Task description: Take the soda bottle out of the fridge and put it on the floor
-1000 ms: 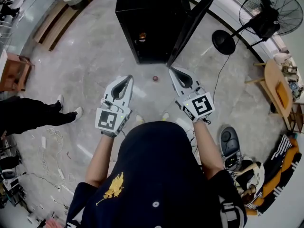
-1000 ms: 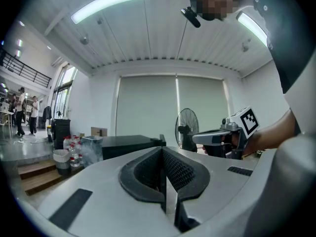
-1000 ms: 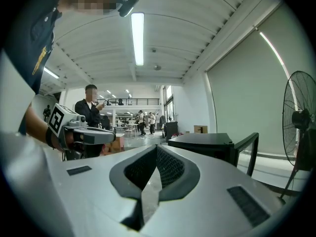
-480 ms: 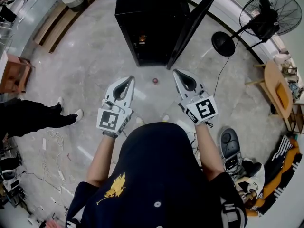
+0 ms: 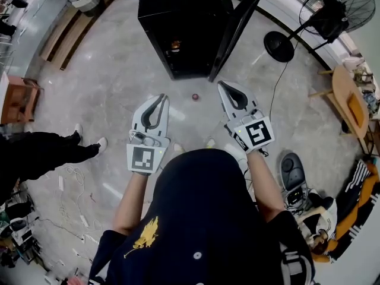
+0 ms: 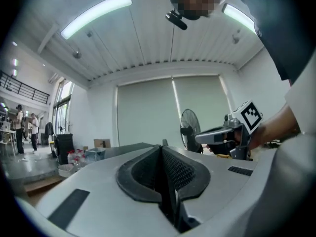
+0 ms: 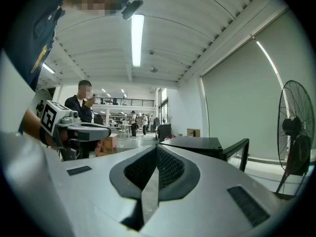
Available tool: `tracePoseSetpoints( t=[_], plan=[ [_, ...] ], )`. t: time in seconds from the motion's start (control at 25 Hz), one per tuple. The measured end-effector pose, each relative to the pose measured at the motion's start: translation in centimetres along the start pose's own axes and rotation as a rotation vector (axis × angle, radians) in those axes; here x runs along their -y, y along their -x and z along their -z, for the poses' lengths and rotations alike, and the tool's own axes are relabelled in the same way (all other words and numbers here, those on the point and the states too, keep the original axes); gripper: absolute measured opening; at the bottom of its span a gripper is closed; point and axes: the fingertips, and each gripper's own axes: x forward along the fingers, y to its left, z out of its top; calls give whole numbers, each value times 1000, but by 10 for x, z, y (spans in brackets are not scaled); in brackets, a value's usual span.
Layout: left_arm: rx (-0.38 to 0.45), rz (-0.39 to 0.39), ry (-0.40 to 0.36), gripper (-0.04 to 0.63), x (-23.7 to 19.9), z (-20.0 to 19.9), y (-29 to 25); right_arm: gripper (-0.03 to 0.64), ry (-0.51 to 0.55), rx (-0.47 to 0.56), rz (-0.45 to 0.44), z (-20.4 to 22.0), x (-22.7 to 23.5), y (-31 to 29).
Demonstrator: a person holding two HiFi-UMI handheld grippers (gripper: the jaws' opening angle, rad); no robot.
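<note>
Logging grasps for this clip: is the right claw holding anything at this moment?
No, the right claw is shut, its jaws pressed together with nothing between them.

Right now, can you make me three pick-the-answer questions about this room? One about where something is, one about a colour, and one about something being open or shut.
1. In the head view, where does the black pedestal fan stand?
A) right of the black box-shaped fridge
B) left of it
C) inside it

2. What colour is the small round thing on the grey floor in front of the fridge?
A) blue
B) red
C) green

3. The fridge's flat black door is:
A) shut
B) taken off
C) open

Answers:
1 A: the fan is at the upper right, past the fridge.
2 B: it looks reddish against the grey.
3 C: the door swings outward and the dark inside shows.
</note>
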Motion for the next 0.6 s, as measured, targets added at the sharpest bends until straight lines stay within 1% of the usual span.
tracePoseSetpoints(
  t=[0.16,0.24,0.6],
  plan=[
    [14,6,3,18,0,-3,9,-5,66,-22,-6,-1,-8,0],
    [17,9,6,18,-3,-3,15,-5,86,2,-12,-6,-13,-2],
    [16,2,14,19,-32,4,41,-5,98,48,-32,-25,-38,-29]
  ],
)
